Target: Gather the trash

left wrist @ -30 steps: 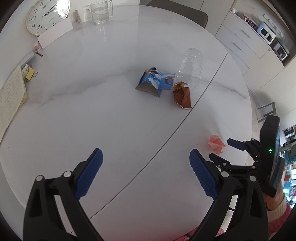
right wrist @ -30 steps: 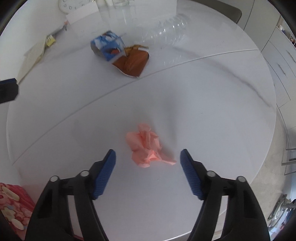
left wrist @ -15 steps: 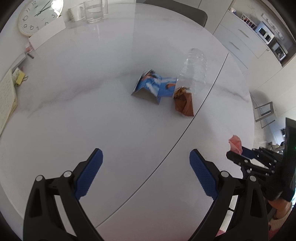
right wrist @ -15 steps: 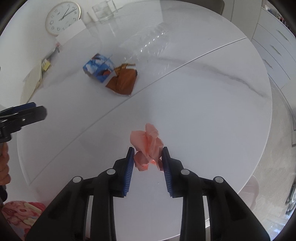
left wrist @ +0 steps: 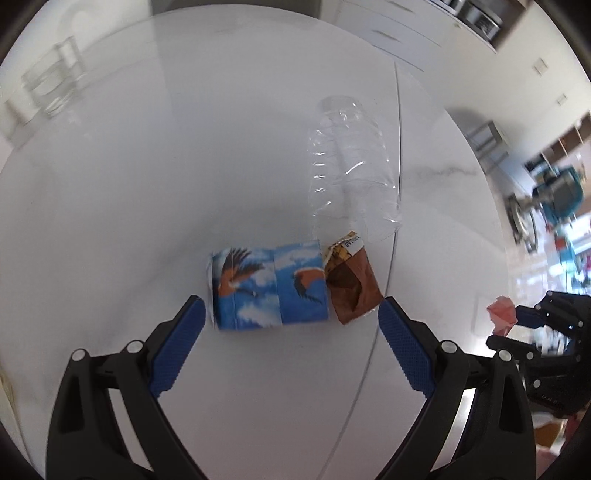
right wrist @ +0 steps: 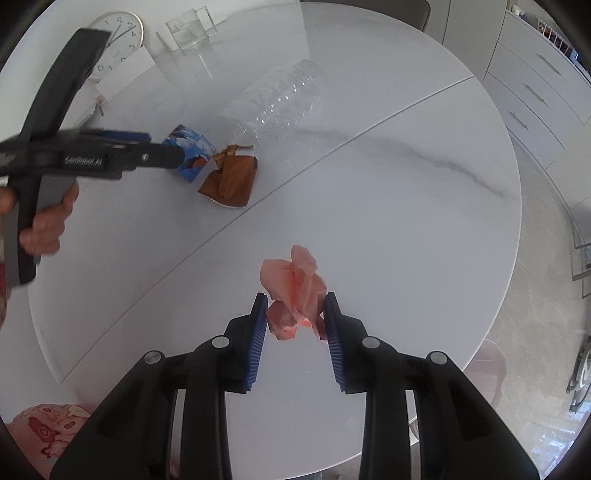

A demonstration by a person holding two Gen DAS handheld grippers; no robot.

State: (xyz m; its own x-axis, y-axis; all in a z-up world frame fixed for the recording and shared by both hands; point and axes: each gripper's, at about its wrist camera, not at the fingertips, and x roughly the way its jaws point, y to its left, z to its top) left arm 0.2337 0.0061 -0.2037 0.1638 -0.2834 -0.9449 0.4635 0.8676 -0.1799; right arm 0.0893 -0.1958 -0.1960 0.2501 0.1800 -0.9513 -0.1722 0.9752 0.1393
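Note:
My right gripper is shut on a crumpled pink paper, held a little above the white round table. A blue carton with bird pictures lies on the table, and a brown wrapper touches its right end. Behind them a clear plastic bottle lies on its side. My left gripper stands open just above the carton and wrapper, one finger outside each, pads apart from them. The left wrist view shows the pink paper at its right edge.
A clock, a white card and a glass stand at the table's far side. White drawers line the right. A person's hand holds the left gripper's handle. The table's seam runs diagonally.
The right gripper shut on the pink paper and lifted it off the table. The left gripper moved forward and down, rolled, and now straddles the carton and wrapper.

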